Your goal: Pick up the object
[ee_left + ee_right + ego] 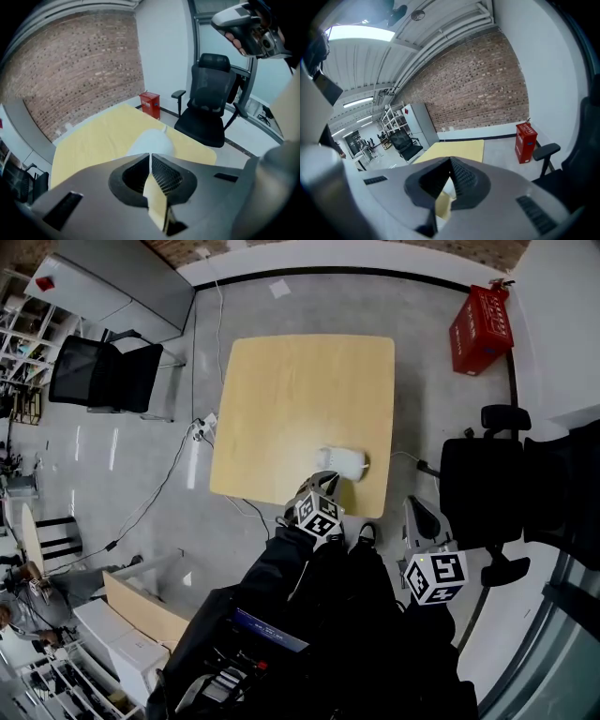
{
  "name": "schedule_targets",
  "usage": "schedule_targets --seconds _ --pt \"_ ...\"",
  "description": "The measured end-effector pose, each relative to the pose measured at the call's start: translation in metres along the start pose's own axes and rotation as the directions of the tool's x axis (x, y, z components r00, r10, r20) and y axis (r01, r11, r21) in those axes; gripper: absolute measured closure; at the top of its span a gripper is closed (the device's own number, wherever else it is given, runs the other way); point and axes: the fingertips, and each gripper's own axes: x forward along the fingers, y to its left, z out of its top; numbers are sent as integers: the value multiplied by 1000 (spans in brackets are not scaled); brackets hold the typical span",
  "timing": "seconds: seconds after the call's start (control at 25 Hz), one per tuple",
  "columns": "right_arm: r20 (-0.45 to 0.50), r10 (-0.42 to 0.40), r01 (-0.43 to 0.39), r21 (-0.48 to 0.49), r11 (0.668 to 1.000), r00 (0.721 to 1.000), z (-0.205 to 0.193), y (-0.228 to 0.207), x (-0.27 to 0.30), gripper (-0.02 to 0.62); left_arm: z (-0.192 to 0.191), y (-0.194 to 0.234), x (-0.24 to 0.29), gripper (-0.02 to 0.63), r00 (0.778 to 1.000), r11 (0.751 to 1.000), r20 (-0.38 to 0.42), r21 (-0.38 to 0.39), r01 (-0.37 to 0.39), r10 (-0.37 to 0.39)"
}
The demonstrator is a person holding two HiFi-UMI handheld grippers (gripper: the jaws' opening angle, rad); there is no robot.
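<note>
A white rounded object (341,463) with a thin cord lies on the yellow table (300,399), close to its near right edge. My left gripper (322,486) hovers just short of it at the near edge. In the left gripper view its jaws are shut (150,157) with nothing between them, and the white object (151,140) sits directly ahead of the tips. My right gripper (419,518) hangs off the table to the right, beside the chair. Its jaws (450,161) are shut and empty, pointing over the table towards the brick wall.
A black office chair (480,491) stands right of the table and a red crate (481,329) sits on the floor at the far right. Another black chair (105,373) is at the left. A power strip (202,430) and cables lie by the table's left edge.
</note>
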Motion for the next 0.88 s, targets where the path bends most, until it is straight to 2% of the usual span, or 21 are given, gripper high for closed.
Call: schedule_targets --seconds 0.12,0.24,0.48,0.68,0.88 --pt "-1 -13 13 8 1000 1000 -1 -7 0 592 -3 -4 9 606 1000 998 -27 66 13 -11" --pt "-5 -24 24 15 1000 1000 -3 -13 1 592 -7 -6 17 555 998 991 -54 131 25 -18" --pt "-10 -52 52 28 998 999 -3 -24 2 592 -16 -16 33 507 991 953 -133 298 62 -23" --pt "-22 -78 79 31 996 997 -8 -33 1 592 -24 -16 47 483 989 932 -146 361 41 14" --pt "-35 -104 105 33 994 994 -14 -43 -4 592 -25 -16 59 476 988 921 -147 390 19 42"
